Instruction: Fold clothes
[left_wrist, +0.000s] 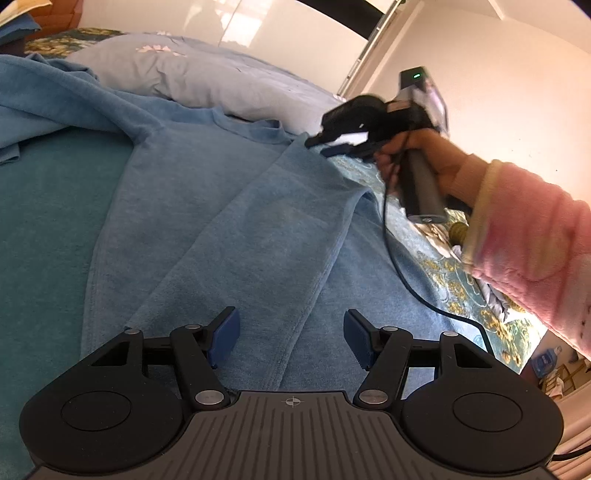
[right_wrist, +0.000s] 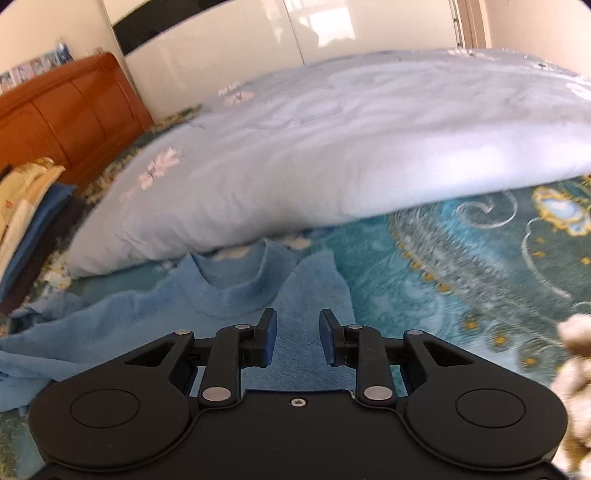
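Observation:
A light blue long-sleeved top (left_wrist: 207, 206) lies on the bed, its right side folded over the body. My left gripper (left_wrist: 291, 338) is open and empty, low over the top's hem end. In the right wrist view the top's collar (right_wrist: 236, 291) lies just ahead of my right gripper (right_wrist: 297, 338), which is open and empty above the shoulder area. In the left wrist view the right gripper (left_wrist: 332, 146) hovers at the top's far shoulder, held by a hand in a pink sleeve (left_wrist: 532, 240).
A large pale blue pillow (right_wrist: 332, 147) lies past the collar. The teal patterned bedspread (right_wrist: 461, 258) lies to the right. A wooden headboard (right_wrist: 70, 110) and stacked folded cloths (right_wrist: 26, 214) are at the left. A teal blanket (left_wrist: 44, 229) lies left of the top.

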